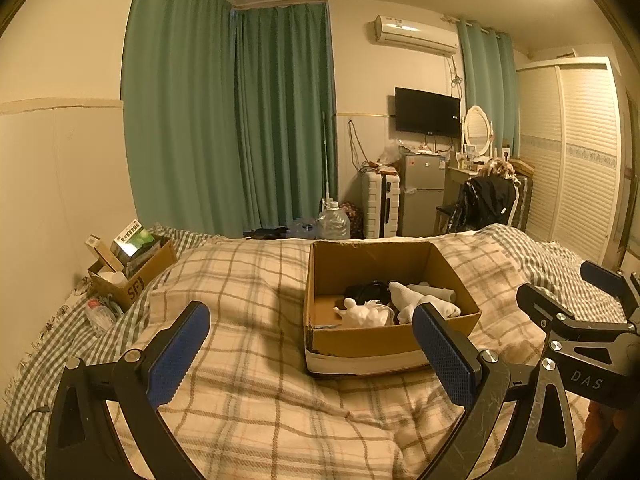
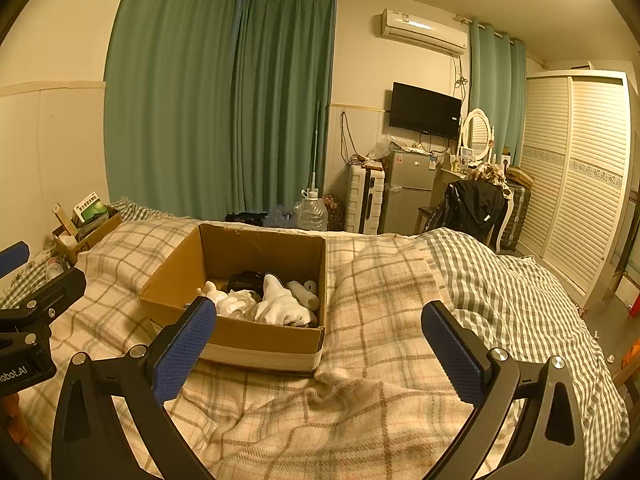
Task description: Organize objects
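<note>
Both grippers released, jaws spread wide, nothing between the blue pads. Left gripper (image 1: 312,344) hovers over the plaid blanket (image 1: 248,412), its right finger overlapping the near right corner of the cardboard box (image 1: 384,344) in view. Right gripper (image 2: 320,344) hovers over the same blanket (image 2: 360,420), box (image 2: 260,340) ahead and to its left, left fingertip in front of the near wall. Cannot tell if either finger touches the box.

Each gripper shows in the other's camera: right one at the right edge of the left wrist view (image 1: 568,292), left one at the left edge of the right wrist view (image 2: 32,264). They sit side by side, apart.

Box is open-topped, resting on the bed, white tape band along its lower edge. Contents: white socks (image 2: 280,304), a crumpled white item (image 1: 364,314), a black item (image 1: 368,290) toward the back, a pale cylinder-like piece (image 2: 304,294) at the right side. All inside, piled in the near-right half; the rest of the box floor is bare cardboard.

Second, smaller carton (image 1: 136,272) at the far left by the wall, with boxes standing in it. Clear plastic bottle (image 1: 98,314) lying just beside it. Checked duvet (image 2: 500,280) covers the right side of the bed.

Background: green curtains (image 1: 240,120), TV (image 1: 427,112), small fridge (image 1: 422,192), white suitcase (image 1: 380,204), water jug (image 1: 334,222).
</note>
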A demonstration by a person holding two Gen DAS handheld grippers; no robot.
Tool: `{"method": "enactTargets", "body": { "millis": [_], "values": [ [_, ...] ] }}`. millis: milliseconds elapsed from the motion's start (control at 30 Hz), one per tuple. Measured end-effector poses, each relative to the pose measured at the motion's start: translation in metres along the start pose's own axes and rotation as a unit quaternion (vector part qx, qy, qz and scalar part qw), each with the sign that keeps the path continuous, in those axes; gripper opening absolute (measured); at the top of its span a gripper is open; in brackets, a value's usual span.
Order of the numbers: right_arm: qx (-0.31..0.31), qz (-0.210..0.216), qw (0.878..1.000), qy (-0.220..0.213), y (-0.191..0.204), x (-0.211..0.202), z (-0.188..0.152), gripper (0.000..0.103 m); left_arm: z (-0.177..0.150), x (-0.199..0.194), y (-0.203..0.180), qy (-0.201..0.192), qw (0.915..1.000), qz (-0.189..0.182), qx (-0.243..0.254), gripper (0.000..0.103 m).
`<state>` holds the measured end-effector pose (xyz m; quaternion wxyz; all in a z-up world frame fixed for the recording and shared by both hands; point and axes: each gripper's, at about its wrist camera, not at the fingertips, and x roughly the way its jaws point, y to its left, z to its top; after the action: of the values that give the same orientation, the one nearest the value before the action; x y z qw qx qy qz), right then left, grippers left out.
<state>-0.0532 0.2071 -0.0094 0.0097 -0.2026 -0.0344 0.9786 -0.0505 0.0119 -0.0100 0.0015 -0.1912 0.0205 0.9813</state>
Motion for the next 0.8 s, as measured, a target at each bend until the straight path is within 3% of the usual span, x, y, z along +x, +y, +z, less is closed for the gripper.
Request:
{"method": "enactTargets", "body": {
  "millis": [800],
  "values": [
    [-0.002, 0.000, 1.000, 0.002, 0.0000, 0.0021, -0.0024, 0.103, -0.0019, 0.0014, 0.0031, 0.003, 1.0000, 0.006, 0.003, 0.103]
  ]
}}
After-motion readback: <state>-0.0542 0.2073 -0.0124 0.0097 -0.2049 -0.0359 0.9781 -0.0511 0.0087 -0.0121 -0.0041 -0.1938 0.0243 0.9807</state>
